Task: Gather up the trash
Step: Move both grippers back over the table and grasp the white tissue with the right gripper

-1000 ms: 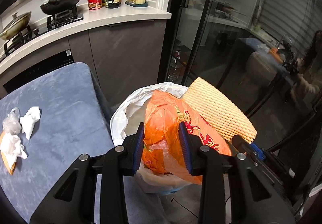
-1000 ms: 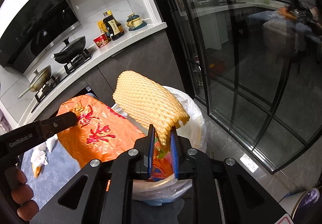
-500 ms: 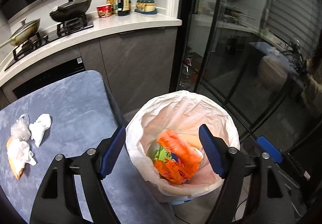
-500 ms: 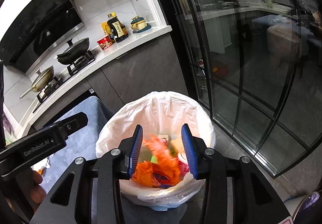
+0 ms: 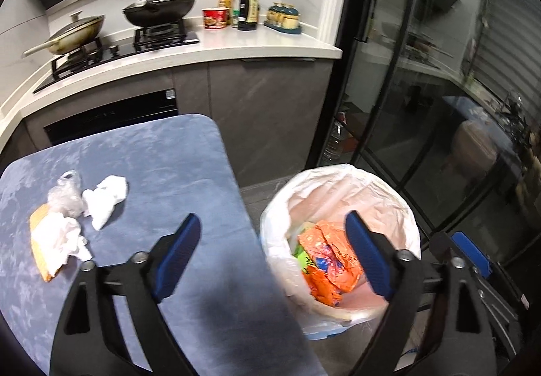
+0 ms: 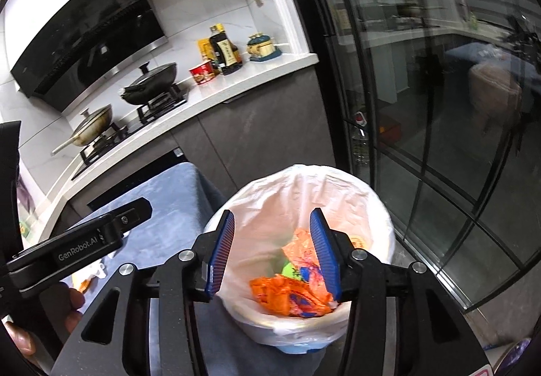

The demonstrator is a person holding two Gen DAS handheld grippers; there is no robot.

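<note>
— Two sets of jaws, both spread wide with nothing between the pads. How does yours look, left?

— My left gripper (image 5: 270,251) hangs over the edge where the blue tabletop (image 5: 152,156) meets the trash bin (image 5: 338,173), which fills the lower right of my frame. Its white liner is open, and an orange wrapper (image 5: 324,261) lies crumpled inside on other scraps.

— My right gripper (image 6: 272,256) sits straight above that same trash bin (image 6: 304,180), lower centre of my frame, and I see the orange wrapper (image 6: 287,295) between my blue pads, down in the liner. Anything left on your side?

— Yes, at my left edge: a white tissue (image 5: 106,200), a clear plastic wad (image 5: 66,195) touching it, and a crumpled paper on a tan piece (image 5: 55,240) just below them, all lying on the tabletop.

— Your black body (image 6: 77,240) crosses my lower left.
</note>
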